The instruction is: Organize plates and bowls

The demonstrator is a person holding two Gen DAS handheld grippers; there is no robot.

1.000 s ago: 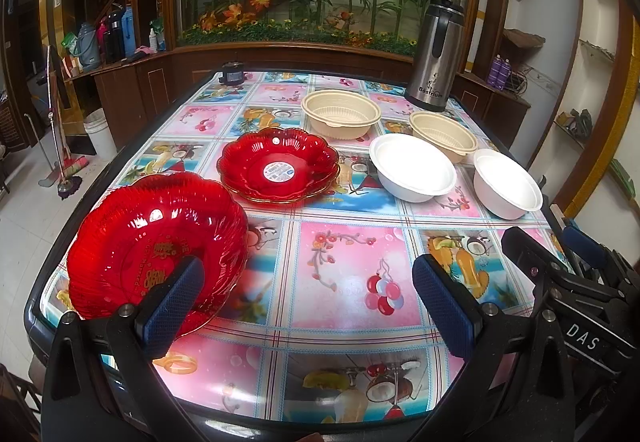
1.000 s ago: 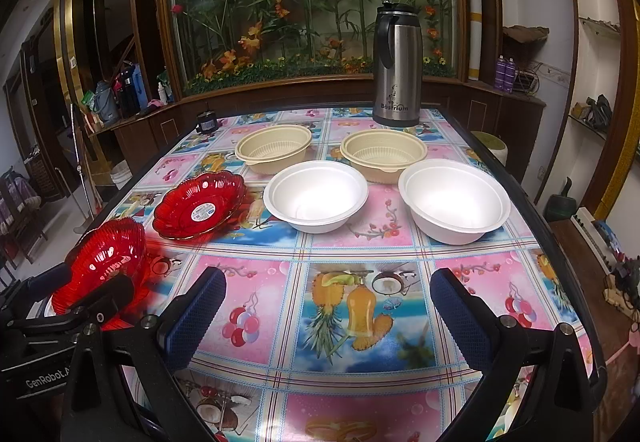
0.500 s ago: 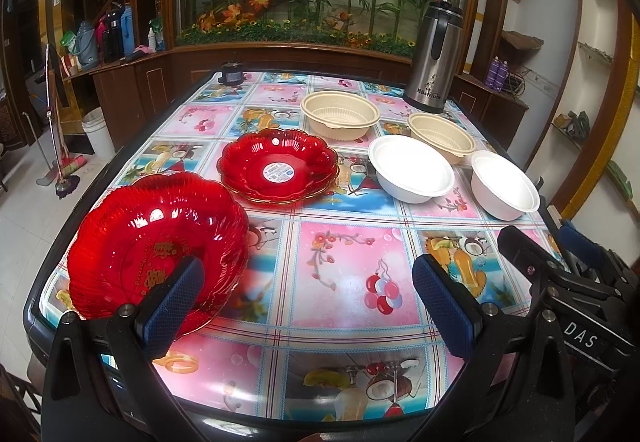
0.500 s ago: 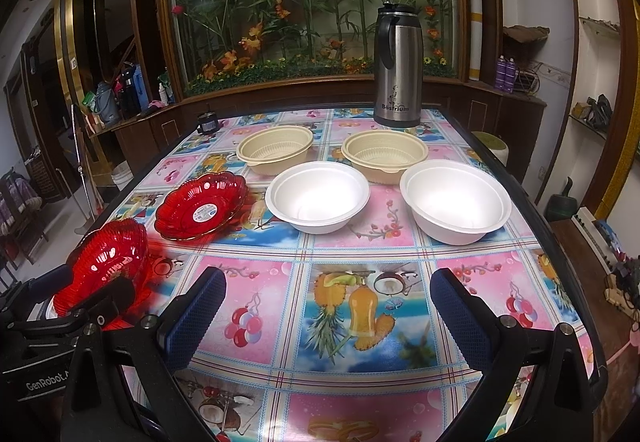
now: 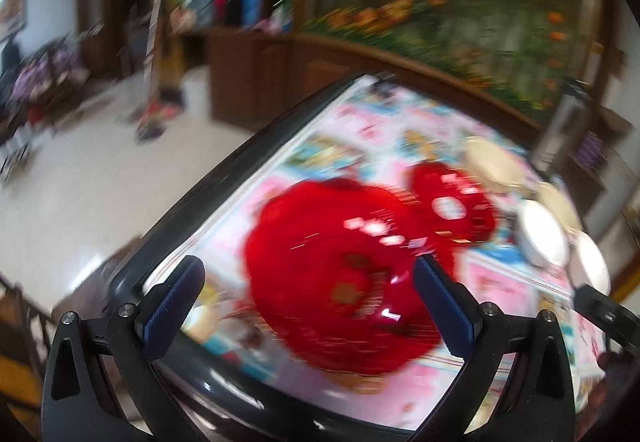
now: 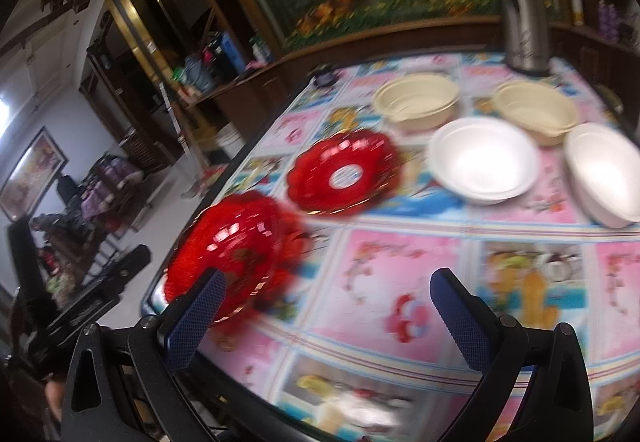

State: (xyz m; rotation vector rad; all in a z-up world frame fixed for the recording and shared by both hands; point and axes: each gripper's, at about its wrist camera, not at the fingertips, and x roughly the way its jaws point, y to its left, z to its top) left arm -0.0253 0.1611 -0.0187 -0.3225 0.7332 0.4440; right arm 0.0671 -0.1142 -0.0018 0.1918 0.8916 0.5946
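Note:
A big red scalloped plate lies at the near left corner of the table; it shows again as the red plate in the right wrist view. My left gripper hangs open just in front of it, fingers either side of its near rim, apart from it. A second, smaller red plate sits behind. Two white bowls and two cream bowls stand further back. My right gripper is open over bare tablecloth, right of the big plate.
A steel thermos jug stands at the far right of the table. The table's dark edge drops to a tiled floor on the left. A wooden counter with flowers runs behind the table. Both views are motion-blurred.
Both grippers have swung left and tilted; the left one has come closer to the big red plate, which now fills its view. Both stay open and the dishes have not moved.

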